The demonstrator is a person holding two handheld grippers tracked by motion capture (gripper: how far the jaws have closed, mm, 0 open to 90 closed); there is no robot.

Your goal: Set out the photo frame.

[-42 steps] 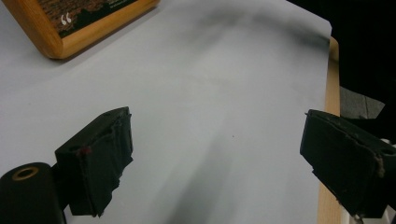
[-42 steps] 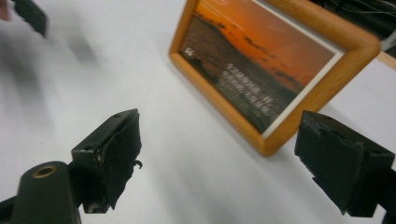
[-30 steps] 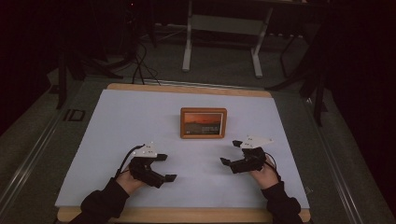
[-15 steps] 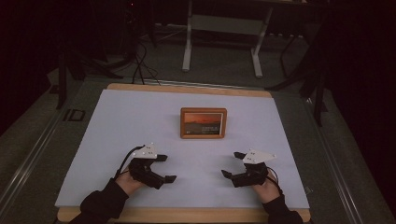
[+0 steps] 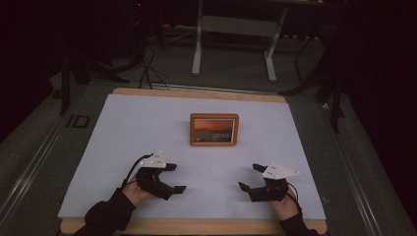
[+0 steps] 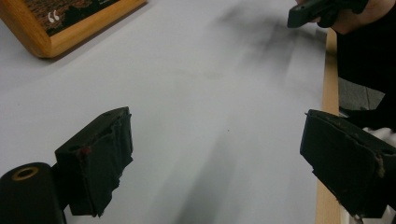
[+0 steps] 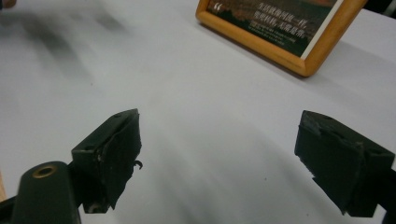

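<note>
A wooden-framed picture (image 5: pixel 214 130) with an orange sunset image stands upright near the middle of the white table (image 5: pixel 123 128). Its corner shows in the left gripper view (image 6: pixel 56 28) and its lower edge with white text in the right gripper view (image 7: pixel 280 28). My left gripper (image 5: pixel 175 178) rests low at the near left, open, nothing between its jaws. My right gripper (image 5: pixel 250 177) sits at the near right, open and empty too. Both point inward toward each other. In the left gripper view the right gripper (image 6: pixel 310 10) appears far off at the top.
The table's wooden front edge (image 5: pixel 196 227) runs just behind the hands. Beyond the far edge are metal stand legs (image 5: pixel 233 39) and cables (image 5: pixel 147 64) on a dark floor. White surface lies between the two grippers and the frame.
My right gripper has drawn back toward the table's near edge and a little rightward. The left gripper has stayed almost where it was.
</note>
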